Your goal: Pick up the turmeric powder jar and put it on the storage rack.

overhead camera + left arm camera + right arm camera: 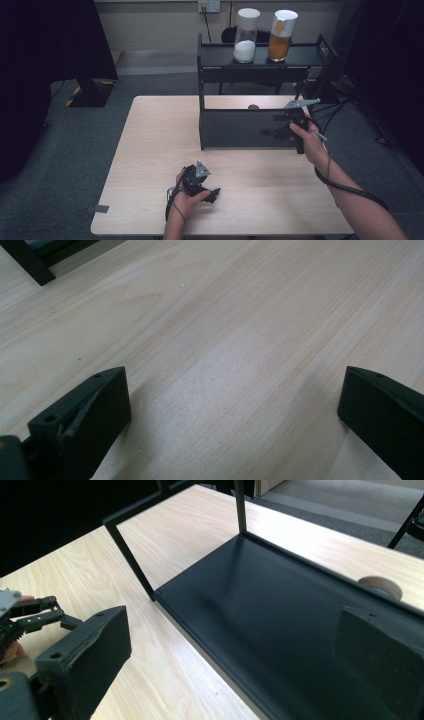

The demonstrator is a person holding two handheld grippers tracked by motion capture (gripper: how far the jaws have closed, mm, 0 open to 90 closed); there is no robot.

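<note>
A black two-level rack (250, 129) stands on the back right of the light wooden table (150, 150). On its top shelf a jar of white powder (245, 36) stands next to a jar of orange powder (281, 36), both with white lids. My right gripper (272, 131) hovers over the right end of the lower shelf (260, 610); its jaws (230, 625) stand wide open with nothing between them. My left gripper (215, 194) is low over the table's front middle, and it (232, 385) too is open on bare wood.
A small round tan object (253, 106) lies on the table just behind the rack's lower shelf, also seen as a disc (381, 586). Thin black posts (129, 557) frame the rack. Dark equipment and cables stand on the floor around the table.
</note>
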